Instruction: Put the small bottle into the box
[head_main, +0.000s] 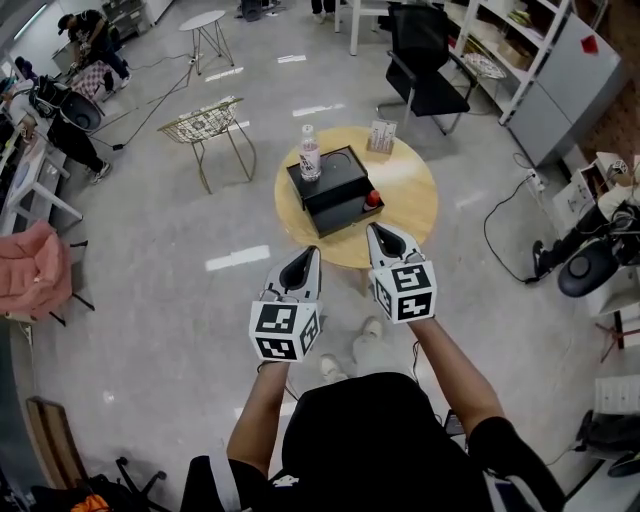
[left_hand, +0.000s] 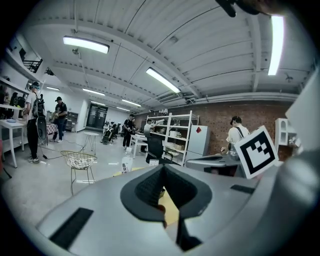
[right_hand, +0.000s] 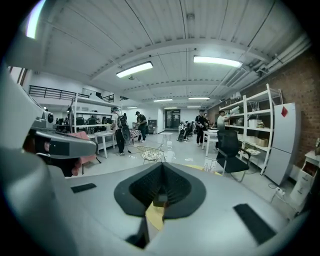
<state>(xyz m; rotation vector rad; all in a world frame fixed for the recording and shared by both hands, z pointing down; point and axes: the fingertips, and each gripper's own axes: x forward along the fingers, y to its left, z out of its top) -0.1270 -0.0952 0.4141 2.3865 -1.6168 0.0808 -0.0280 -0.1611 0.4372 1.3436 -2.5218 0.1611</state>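
Observation:
A small clear bottle (head_main: 309, 153) with a pale label stands upright at the left rear corner of a black box (head_main: 335, 188) on a round wooden table (head_main: 405, 190). A red ball (head_main: 373, 198) lies by the box's right side. My left gripper (head_main: 312, 251) and right gripper (head_main: 373, 229) hang side by side in the air in front of the table's near edge, both shut and holding nothing. The bottle (left_hand: 126, 162) shows small beyond the left gripper's (left_hand: 162, 169) closed jaws. It also appears far off as a bottle (right_hand: 169, 154) past the right gripper (right_hand: 161, 166).
A wire chair (head_main: 208, 125) stands left of the table, and a black office chair (head_main: 425, 60) and white shelves (head_main: 520, 45) are behind it. A small card (head_main: 381, 136) stands at the table's back edge. Cables and gear lie at the right; people stand far left.

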